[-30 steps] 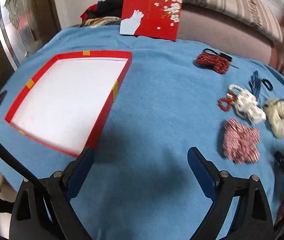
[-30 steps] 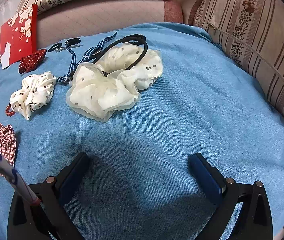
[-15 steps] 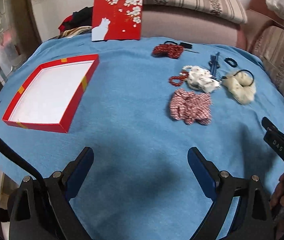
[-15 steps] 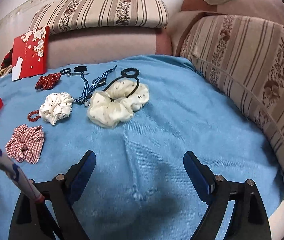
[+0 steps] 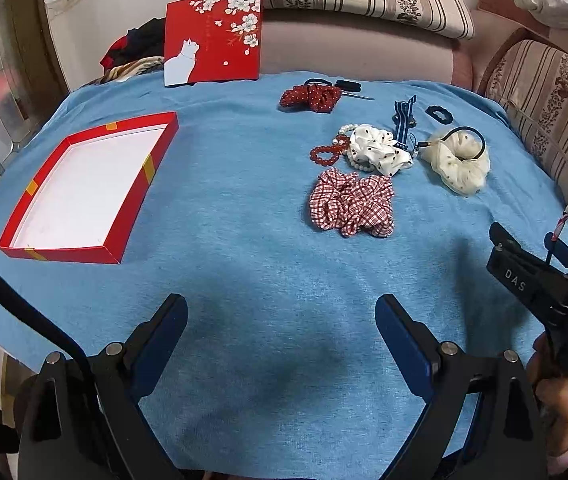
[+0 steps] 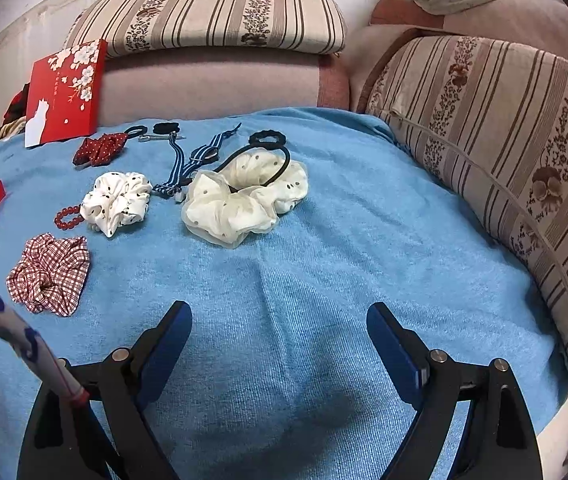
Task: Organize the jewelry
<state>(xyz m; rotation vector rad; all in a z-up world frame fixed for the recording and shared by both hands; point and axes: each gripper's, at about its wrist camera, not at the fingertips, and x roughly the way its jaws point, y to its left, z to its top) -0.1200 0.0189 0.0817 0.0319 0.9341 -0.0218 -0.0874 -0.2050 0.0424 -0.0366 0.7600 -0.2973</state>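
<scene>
Several hair ties and bracelets lie clustered on the blue cloth, the checked scrunchie (image 5: 351, 204) nearest, the red bead bracelet (image 5: 325, 154) touching the white dotted scrunchie (image 5: 380, 150). The red box tray (image 5: 124, 216) sits well apart, nothing in it. Left gripper (image 5: 280, 328) and right gripper (image 6: 280, 330) hang with fingers spread, holding nothing. Risk: soft fabric bunching, or a pinch snagging the neighbouring beads or cloth.

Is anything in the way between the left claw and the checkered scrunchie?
Nothing visible is. Only bare blue cloth lies between the open left claw and the checkered scrunchie. The other hair things lie beyond it.
</scene>
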